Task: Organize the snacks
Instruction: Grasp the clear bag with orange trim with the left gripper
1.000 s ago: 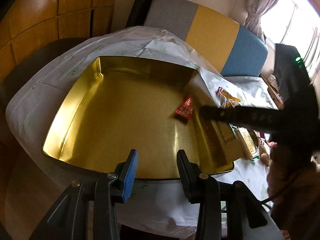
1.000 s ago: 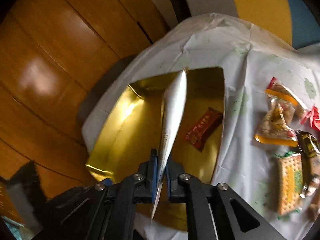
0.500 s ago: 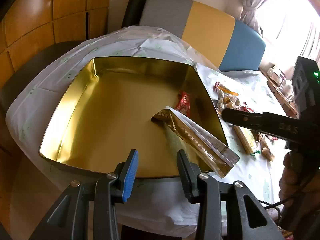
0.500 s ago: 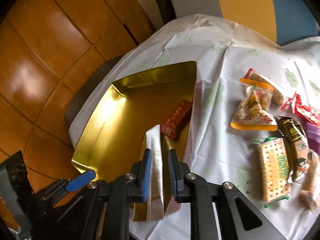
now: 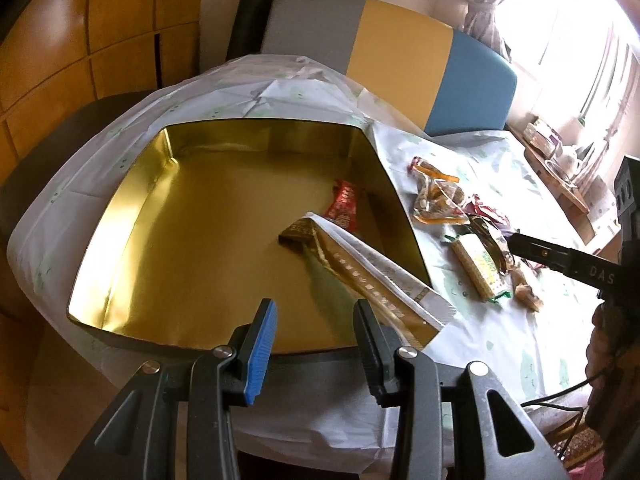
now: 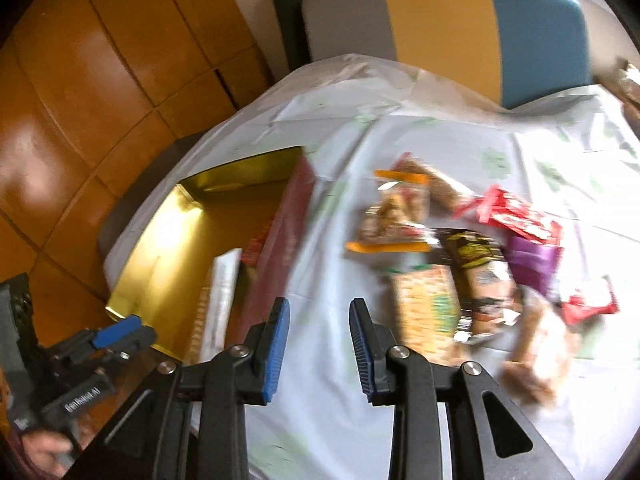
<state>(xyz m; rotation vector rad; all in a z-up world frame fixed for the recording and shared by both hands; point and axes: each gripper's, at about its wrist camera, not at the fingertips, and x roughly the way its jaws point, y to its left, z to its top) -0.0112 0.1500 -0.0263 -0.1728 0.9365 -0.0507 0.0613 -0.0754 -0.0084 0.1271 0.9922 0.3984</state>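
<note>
At the far left of the left wrist view, wooden wall panels [image 5: 120, 40] curve around a table under a white tablecloth [image 5: 280, 96]. On the cloth sits a gold tin [image 5: 132, 216], open at the top and shiny inside. The left gripper [image 5: 314, 334] hangs at the tin's near rim, fingers spread wide with nothing between them. Inside the tin, toward its right wall, lies a small red snack packet [image 5: 343, 205]. Just nearer, a long gold-and-white sachet [image 5: 360, 272] lies slanted, its far end on the tin floor and its near end propped on the near right corner of the rim, sticking out over the cloth. To the right of the tin, on the cloth, a loose cluster of snacks rests: a clear bag with orange trim [image 5: 436, 200] farthest, then a green-and-cream cracker pack [image 5: 480, 266] nearer. In the blurred right wrist view, the right gripper [image 6: 318, 350] hovers over bare cloth between the tin and that cluster, its blue-padded fingers wide apart and empty. A dark wrapper [image 6: 480, 264] lies just right of the cracker pack, and red wrappers [image 6: 516, 220] and a purple packet [image 6: 532, 264] sit farther right. Behind the table stands a chair with a back in grey, yellow and blue [image 5: 400, 52].
</note>
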